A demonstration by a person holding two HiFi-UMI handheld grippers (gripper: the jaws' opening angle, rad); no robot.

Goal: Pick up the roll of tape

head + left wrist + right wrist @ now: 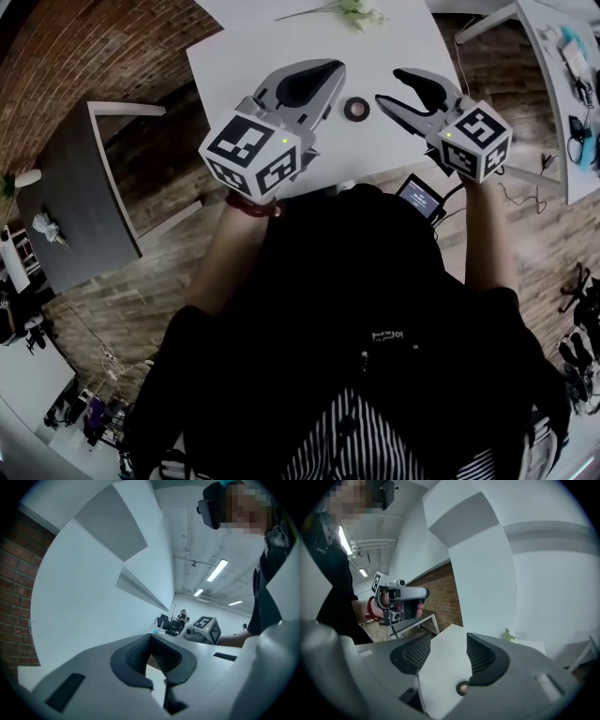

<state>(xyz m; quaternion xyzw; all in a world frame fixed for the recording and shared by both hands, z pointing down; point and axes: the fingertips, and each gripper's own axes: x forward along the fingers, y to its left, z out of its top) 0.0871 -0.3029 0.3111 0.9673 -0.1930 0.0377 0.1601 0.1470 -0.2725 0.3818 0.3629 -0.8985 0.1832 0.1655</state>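
The roll of tape (356, 109), a small dark ring, lies flat on the white table (244, 56) between my two grippers. My left gripper (335, 68) hovers just left of it, its dark pads closed together with nothing in them. My right gripper (389, 86) is just right of the roll, with its jaws apart and empty. In the right gripper view the tape (462, 687) lies low on the table, half hidden behind the right-hand finger (485, 660), nearer the camera than the tips of my right gripper (447, 641). The left gripper view shows my left gripper (151, 641) with its tips meeting.
A green flower sprig (352, 11) lies at the table's far edge. A grey side table (66, 187) stands to the left over wooden floor. A small device with a screen (420, 197) hangs near my body. Another white table (572, 56) with clutter is at the right.
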